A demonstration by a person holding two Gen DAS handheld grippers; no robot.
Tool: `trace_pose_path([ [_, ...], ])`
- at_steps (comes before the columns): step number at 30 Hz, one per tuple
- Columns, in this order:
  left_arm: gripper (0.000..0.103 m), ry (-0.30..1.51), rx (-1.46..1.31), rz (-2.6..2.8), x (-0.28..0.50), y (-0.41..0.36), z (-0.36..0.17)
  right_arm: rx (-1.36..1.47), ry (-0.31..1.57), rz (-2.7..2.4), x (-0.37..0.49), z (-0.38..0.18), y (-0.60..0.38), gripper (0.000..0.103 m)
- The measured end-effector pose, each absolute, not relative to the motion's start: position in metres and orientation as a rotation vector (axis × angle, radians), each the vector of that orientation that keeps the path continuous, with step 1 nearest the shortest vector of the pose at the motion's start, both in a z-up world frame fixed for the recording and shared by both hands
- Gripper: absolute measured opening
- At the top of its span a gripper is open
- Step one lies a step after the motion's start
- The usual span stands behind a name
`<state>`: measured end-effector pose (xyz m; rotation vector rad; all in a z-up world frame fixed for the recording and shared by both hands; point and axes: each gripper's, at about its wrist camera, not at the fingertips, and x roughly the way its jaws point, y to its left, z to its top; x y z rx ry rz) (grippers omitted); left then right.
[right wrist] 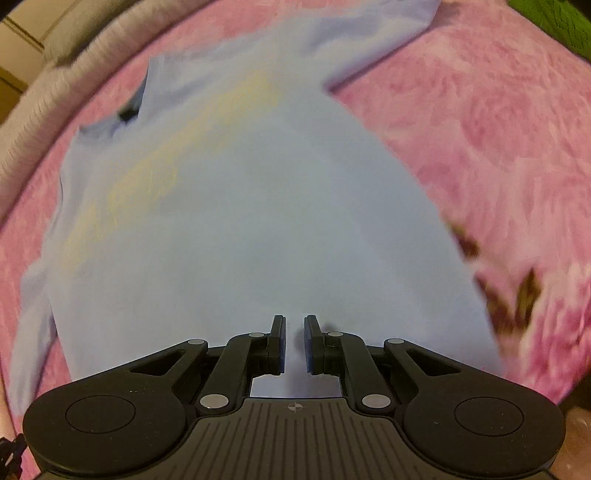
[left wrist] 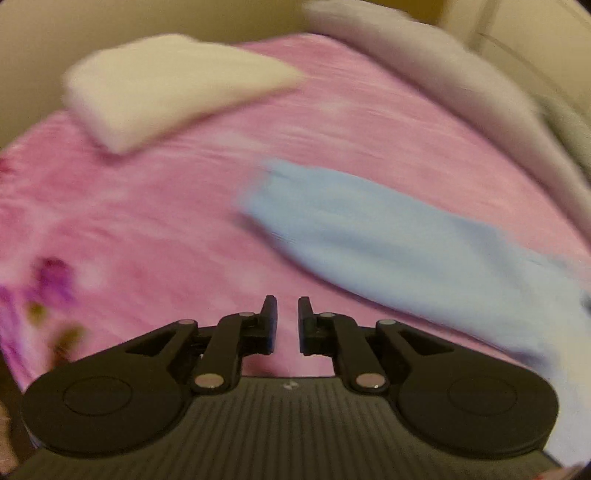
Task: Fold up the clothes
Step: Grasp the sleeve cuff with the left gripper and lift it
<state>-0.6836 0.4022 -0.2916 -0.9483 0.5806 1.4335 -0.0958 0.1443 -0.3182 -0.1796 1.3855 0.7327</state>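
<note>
so: left gripper (left wrist: 287,325) slightly parted, empty over pink sheet (left wrist: 147,221); right gripper (right wrist: 294,345) likewise gapped above light blue shirt (right wrist: 240,221), pinching nothing, so a shallow grab risks dragging one layer.

No readable text; the light blue shirt (right wrist: 240,221) bears a yellowish print (too blurred).

a bed with a pink flowered cover (left wrist: 155,221), a white pillow (left wrist: 166,88) and a beige wall (left wrist: 74,29) behind.
</note>
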Motion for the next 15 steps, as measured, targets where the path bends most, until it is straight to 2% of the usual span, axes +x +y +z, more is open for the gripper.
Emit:
trace_pose_path([
  [3,0.007,0.564,-0.970,1.237,-0.614,0.371,-0.280,-0.122,1.389,0.738,-0.060,-0.320,0.137,0.009],
  [4,0.008,0.565,-0.973,1.175,-0.588,0.361,-0.278,-0.102,1.397,0.740,-0.046,-0.321,0.136,0.017],
  [5,0.010,0.571,-0.966,1.126,-0.561,0.349,-0.277,-0.083,1.401,0.744,-0.031,-0.321,0.133,0.039],
  [7,0.011,0.580,-0.961,1.041,-0.507,0.329,-0.281,-0.065,1.371,0.776,-0.002,-0.313,0.125,0.057],
  [12,0.011,0.592,-1.001,0.895,-0.391,0.302,-0.296,-0.155,1.274,0.823,0.073,-0.291,0.095,0.057],
  [15,0.011,0.599,-0.983,0.847,-0.342,0.295,-0.298,-0.056,1.232,0.771,0.123,-0.283,0.069,0.057],
])
